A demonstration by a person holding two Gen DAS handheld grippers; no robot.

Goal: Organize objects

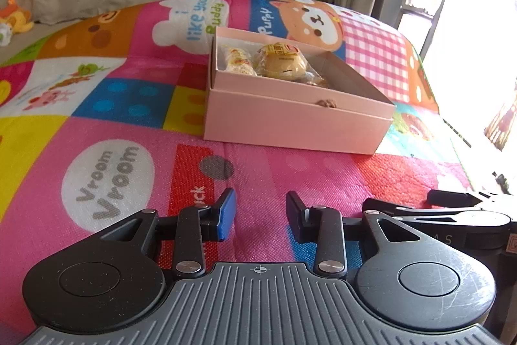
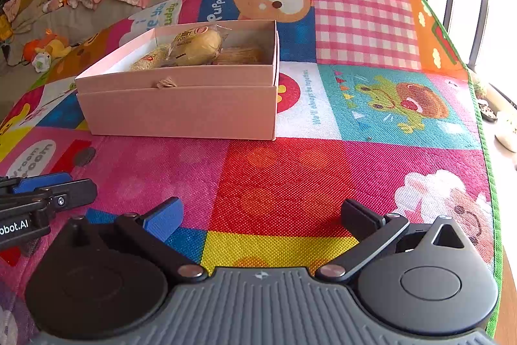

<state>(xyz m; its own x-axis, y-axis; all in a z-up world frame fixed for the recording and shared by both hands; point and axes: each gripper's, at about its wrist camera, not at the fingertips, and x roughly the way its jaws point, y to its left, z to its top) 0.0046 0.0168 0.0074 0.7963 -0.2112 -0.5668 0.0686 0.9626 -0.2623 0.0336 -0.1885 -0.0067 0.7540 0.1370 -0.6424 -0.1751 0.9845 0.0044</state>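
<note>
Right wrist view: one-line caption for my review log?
Open right gripper hovers over playmat, facing pink box of wrapped snacks.

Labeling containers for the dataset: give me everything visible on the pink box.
The pink box is a rectangular, matte, cardboard-looking box, open at the top, its tray seemingly nested in a slightly wider outer shell of the same pink. A small tan knot sits on the front wall, and the interior looks white. It rests flat on the colourful play mat, holding wrapped snack packets. Neither gripper touches it.
</note>
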